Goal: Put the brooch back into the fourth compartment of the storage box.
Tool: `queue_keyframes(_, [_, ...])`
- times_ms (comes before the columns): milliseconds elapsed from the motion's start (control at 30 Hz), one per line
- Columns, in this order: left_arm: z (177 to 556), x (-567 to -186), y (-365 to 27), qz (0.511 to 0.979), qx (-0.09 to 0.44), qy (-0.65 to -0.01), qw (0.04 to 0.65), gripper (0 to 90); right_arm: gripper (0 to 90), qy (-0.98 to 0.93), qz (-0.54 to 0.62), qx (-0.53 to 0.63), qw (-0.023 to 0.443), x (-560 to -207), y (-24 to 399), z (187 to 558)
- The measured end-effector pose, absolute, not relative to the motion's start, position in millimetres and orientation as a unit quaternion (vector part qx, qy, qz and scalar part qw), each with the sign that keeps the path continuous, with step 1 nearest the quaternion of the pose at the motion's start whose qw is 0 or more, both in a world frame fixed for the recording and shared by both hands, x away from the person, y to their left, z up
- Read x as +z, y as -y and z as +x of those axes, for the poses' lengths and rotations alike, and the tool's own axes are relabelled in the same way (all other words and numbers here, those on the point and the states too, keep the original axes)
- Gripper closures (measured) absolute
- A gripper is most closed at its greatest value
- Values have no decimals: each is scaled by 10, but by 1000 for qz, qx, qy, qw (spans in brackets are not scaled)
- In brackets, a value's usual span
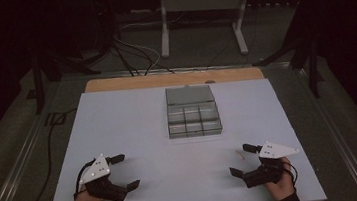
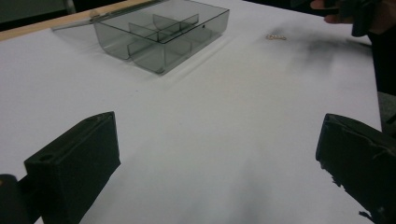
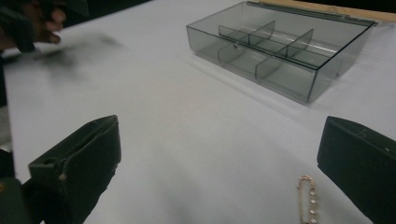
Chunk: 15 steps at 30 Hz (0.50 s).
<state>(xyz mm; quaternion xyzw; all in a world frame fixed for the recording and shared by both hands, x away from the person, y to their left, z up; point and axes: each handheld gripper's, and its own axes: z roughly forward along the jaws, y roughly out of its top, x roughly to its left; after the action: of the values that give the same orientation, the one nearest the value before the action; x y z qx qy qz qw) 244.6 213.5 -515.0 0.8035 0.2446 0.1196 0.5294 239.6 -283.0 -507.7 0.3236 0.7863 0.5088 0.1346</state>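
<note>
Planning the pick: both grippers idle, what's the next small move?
Probably ease the right gripper forward and down over the small chain. Its fingers stand open, the chain lies loose on the table just ahead, and the box sits open.

Bare counter (image 1: 134,130) lies between both grippers and the open box (image 1: 193,119), the sole obstacle at centre back. A small chain (image 3: 308,196) lies just beside the right gripper (image 1: 245,161).

a dim lab or test room: cables (image 1: 131,55) trail over grey carpet behind the white table (image 1: 118,122), beside a metal stand (image 1: 200,7).
</note>
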Motion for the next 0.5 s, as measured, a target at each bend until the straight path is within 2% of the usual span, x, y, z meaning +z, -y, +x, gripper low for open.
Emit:
queue_keyframes(233, [2439,-5153,-2117,807,121,-243,525,12,0,-794,323,496,138,-5063,2836,2387])
queue_keyframes(500, [2447,-5147,-2126,804,122,-240,529,12,0,-800,319,496,112,-5022,2828,2383])
